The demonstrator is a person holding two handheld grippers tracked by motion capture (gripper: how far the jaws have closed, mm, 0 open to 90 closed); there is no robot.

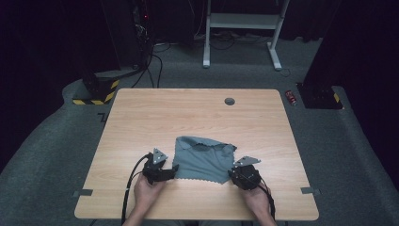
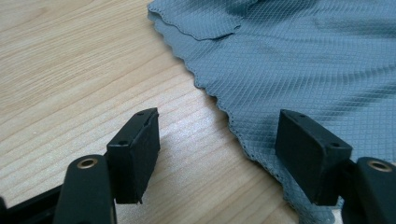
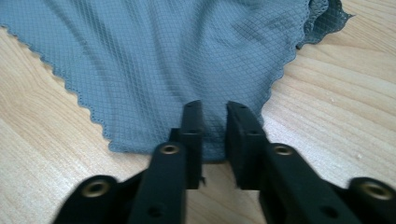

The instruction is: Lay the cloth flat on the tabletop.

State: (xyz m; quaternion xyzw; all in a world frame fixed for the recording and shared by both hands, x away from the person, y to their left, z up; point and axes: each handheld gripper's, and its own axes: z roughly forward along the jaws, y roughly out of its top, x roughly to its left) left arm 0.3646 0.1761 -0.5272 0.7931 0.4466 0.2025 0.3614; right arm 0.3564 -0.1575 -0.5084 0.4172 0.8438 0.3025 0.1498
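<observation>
Two black grippers (image 1: pixel 175 173) (image 1: pixel 231 173), each topped by a grey three-cornered plate (image 1: pixel 160 156), black cable (image 1: pixel 131 176) trailing from each, blocky black jaws with small screw holes, brass-ringed pivots (image 2: pixel 87 163) at jaw bases, bare hands (image 1: pixel 147 193), no sleeves.

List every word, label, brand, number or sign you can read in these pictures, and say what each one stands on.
No legible text in any of the three views.
Grey cloth: plain woven grid pattern, no label or print.
Wooden table: bare wood grain, no markings.
Red can on the floor: any print on it is too small to read.
Yellow-and-black hazard stripes on a floor base: a warning pattern, no words.
</observation>
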